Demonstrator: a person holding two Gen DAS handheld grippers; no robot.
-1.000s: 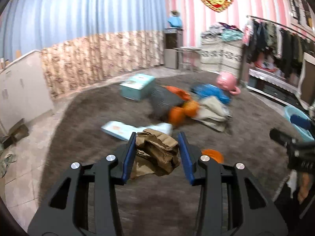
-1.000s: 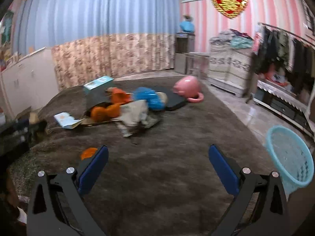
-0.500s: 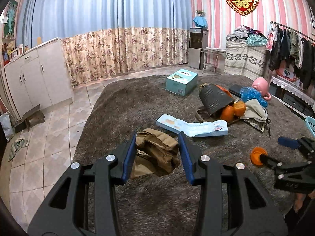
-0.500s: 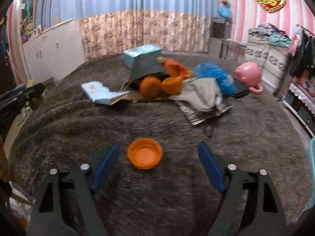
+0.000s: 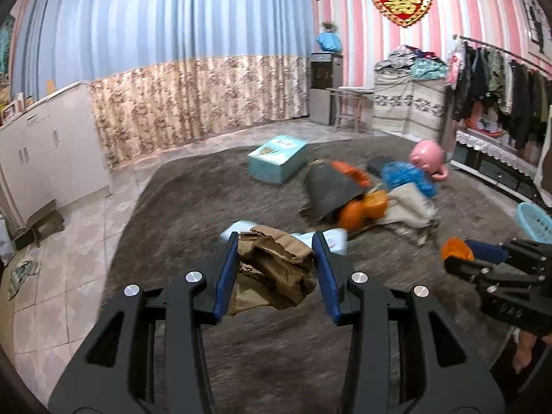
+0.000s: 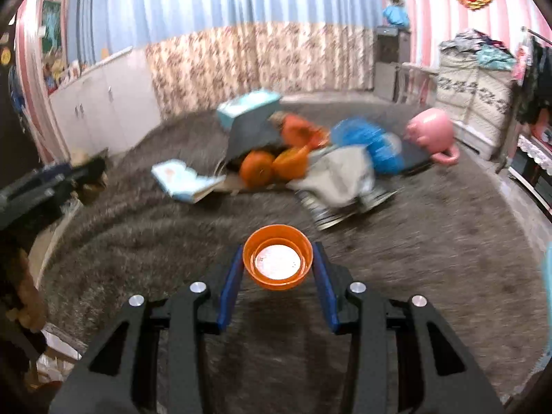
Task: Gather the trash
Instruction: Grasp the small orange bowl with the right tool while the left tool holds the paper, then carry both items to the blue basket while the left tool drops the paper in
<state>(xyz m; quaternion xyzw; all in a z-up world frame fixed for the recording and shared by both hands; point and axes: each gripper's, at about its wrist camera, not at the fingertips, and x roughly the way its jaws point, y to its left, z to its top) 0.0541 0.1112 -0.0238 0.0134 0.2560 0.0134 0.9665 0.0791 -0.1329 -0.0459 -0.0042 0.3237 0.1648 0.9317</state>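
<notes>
Left gripper (image 5: 275,276) was clamped on a crumpled brown paper bag (image 5: 272,269), held clear of the shaggy grey-brown carpet (image 5: 193,193) at lower centre of the left wrist view. Right gripper (image 6: 277,276) was closed on a small round orange plastic lid (image 6: 277,258), pinched by its rim at lower centre of the right wrist view; the same lid showed at right edge of the left view.

Risks, as judged: the lid was gripped only across its rim, so a quick swing or a slackened squeeze could pop it out onto the carpet. The bag was loose and folded; part hung below the pads and could slip free or snag on the pile. Both views were motion-blurred, which suggested fast movement and raised both risks. The light-blue mesh basket (image 5: 536,222), at right edge of the left view, looked the likely drop point, well apart from both loads; a release from too far away could miss it.

Bag: creased, kraft-brown, flattened in layers. Lid: shallow, bright orange, pale reflective inner disc, open side facing the camera. More clutter lay mid-frame on the carpet: a teal cardboard box (image 5: 277,162), orange round items (image 6: 257,169), a pink pot (image 6: 431,134).
</notes>
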